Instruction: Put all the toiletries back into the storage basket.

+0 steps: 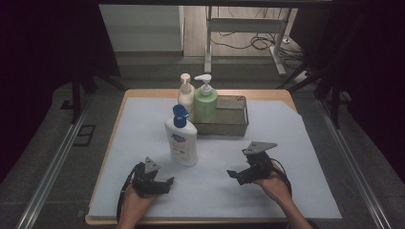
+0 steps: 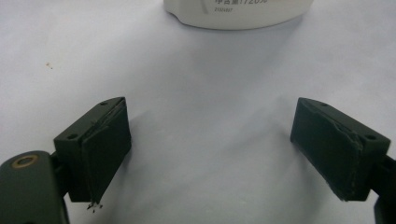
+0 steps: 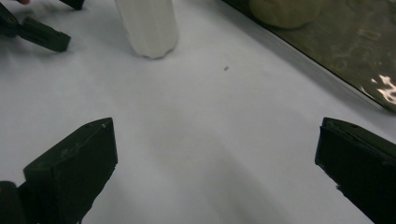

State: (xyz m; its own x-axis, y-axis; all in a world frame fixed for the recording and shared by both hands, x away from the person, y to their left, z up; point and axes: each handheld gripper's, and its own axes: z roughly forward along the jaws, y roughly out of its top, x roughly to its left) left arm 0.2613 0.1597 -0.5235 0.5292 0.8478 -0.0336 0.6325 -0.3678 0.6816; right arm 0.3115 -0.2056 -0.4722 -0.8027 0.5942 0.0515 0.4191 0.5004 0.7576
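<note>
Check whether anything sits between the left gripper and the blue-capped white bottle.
Nothing visible does. The left gripper is open on the mat, and only bare mat lies between its jaws and the blue-capped white bottle just ahead of it.

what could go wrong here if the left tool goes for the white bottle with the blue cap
The white bottle is tall, narrow and standing free on the mat, so a push from the open left tool could tip it. If it fell backward, it might strike the green pump bottle or the metal tray close behind. The right tool rests open nearby, steadying nothing.
</note>
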